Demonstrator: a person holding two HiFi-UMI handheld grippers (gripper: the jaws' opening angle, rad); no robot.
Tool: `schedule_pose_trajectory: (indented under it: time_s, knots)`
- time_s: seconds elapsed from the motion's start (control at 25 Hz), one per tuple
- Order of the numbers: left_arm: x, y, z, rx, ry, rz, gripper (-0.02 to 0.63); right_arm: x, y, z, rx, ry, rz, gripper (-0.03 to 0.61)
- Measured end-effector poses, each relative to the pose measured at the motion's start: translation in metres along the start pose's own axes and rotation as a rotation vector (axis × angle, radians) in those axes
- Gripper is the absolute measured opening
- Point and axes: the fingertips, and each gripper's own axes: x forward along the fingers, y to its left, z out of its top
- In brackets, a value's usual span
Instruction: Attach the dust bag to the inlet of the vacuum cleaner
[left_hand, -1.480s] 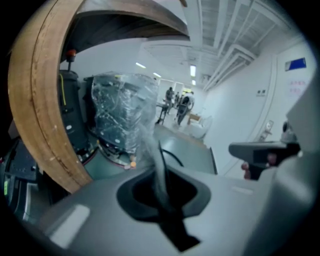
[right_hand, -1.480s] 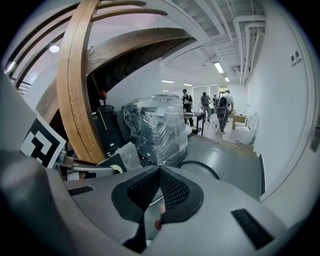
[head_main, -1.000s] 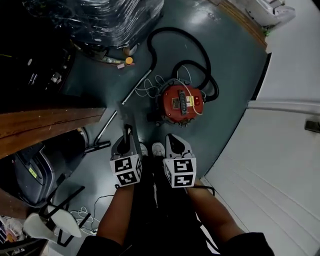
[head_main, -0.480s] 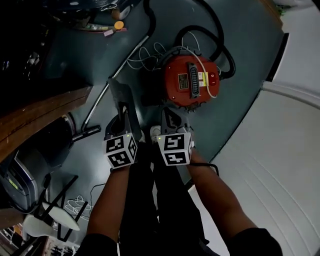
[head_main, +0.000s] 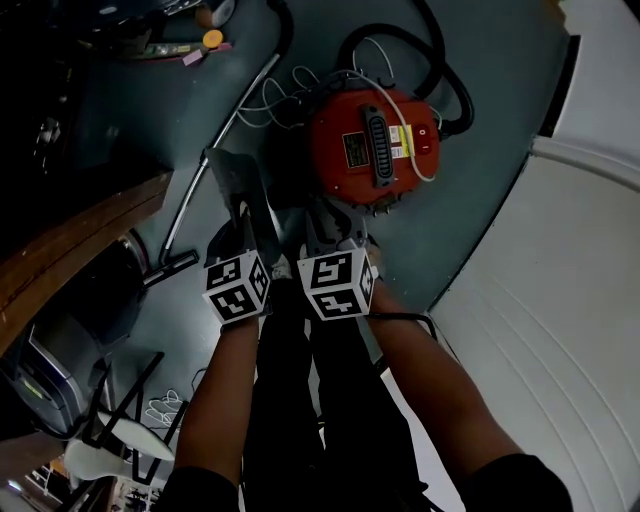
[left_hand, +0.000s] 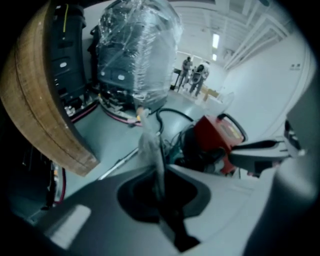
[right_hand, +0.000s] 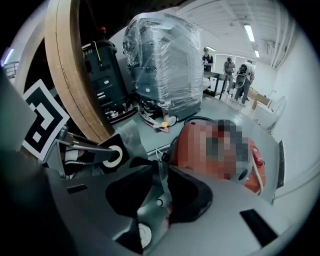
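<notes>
The red vacuum cleaner (head_main: 365, 150) stands on the dark floor just beyond both grippers, and also shows in the left gripper view (left_hand: 215, 137) and the right gripper view (right_hand: 200, 145). The grey dust bag (head_main: 235, 185) hangs between the grippers. Its dark collar with a white ring (right_hand: 112, 156) sits by the left gripper. My left gripper (head_main: 243, 235) (left_hand: 157, 167) is shut on a thin edge of the bag (left_hand: 150, 145). My right gripper (head_main: 330, 235) (right_hand: 162, 172) is shut on another thin fold of the bag, close to the vacuum's near side. The vacuum's inlet is hidden.
A black hose (head_main: 440, 60) loops behind the vacuum, and white cable lies on it. A metal wand (head_main: 225, 140) lies on the floor at the left. A wooden table edge (head_main: 70, 250) and a plastic-wrapped machine (left_hand: 137, 55) stand left. A white wall (head_main: 560, 300) is right.
Both grippers have come down with the bag towards the vacuum, which now looks larger and closer in the head view. The jaws have stayed closed on the bag.
</notes>
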Motion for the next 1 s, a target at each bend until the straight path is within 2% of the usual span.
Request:
schedule_pose_trajectory:
  time_s: [0.12, 0.2, 0.28, 0.44, 0.64, 0.88, 1.0]
  knots:
    - [0.003, -0.004, -0.006, 0.034, 0.022, 0.018, 0.018, 0.008, 0.003, -0.002, -0.047, 0.006, 0.016, 0.089]
    - [0.007, -0.005, -0.007, 0.003, 0.024, 0.004, 0.018, 0.016, 0.002, -0.003, -0.082, 0.008, 0.005, 0.089]
    - [0.011, -0.007, -0.006, -0.044, 0.014, -0.025, 0.018, 0.021, -0.001, -0.004, -0.086, 0.008, -0.005, 0.025]
    - [0.017, -0.008, -0.004, -0.093, -0.018, -0.056, 0.017, 0.022, -0.002, -0.004, -0.045, 0.014, 0.024, 0.023]
    - [0.025, 0.001, -0.003, -0.2, -0.05, -0.016, 0.017, 0.023, 0.001, -0.005, -0.08, 0.032, 0.053, 0.023]
    - [0.034, -0.015, -0.002, -0.198, -0.048, -0.035, 0.018, 0.024, 0.0, -0.004, -0.09, 0.076, 0.068, 0.023]
    - [0.038, -0.015, -0.002, -0.226, -0.057, -0.046, 0.018, 0.025, 0.002, -0.004, -0.106, 0.095, 0.068, 0.023]
